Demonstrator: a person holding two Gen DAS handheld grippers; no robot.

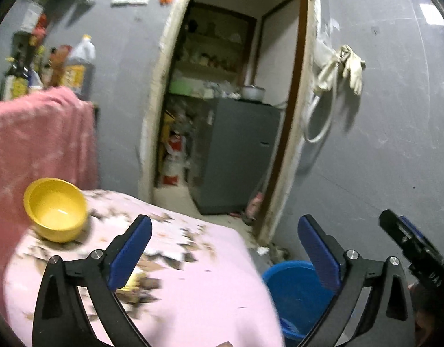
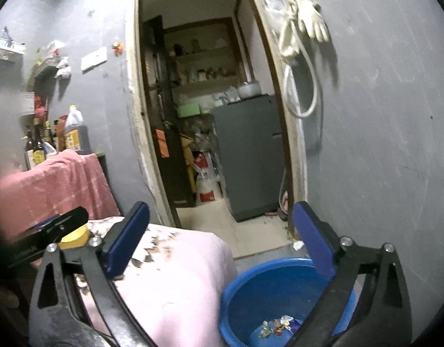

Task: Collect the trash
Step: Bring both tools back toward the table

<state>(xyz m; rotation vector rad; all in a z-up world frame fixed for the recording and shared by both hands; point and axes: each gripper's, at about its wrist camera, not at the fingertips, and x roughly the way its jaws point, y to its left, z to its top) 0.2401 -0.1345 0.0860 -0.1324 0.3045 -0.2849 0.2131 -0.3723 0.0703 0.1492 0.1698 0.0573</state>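
Note:
A blue bucket point(image 2: 279, 297) stands on the floor to the right of a table with a pink patterned cloth point(image 2: 175, 283); several small wrappers point(image 2: 279, 325) lie in its bottom. The bucket also shows in the left wrist view point(image 1: 291, 292). My left gripper point(image 1: 225, 248) is open and empty above the table cloth point(image 1: 193, 297), with a yellowish scrap point(image 1: 133, 282) by its left finger. My right gripper point(image 2: 220, 234) is open and empty, above the table edge and the bucket. The right gripper's tip point(image 1: 407, 240) shows at the right of the left view.
A yellow bowl point(image 1: 55, 209) sits at the table's far left. A pink towel point(image 1: 40, 136) hangs behind it, with bottles point(image 1: 77, 66) beyond. An open doorway point(image 2: 216, 115) leads to a grey cabinet point(image 2: 251, 156). Gloves and a hose point(image 2: 305, 31) hang on the grey wall.

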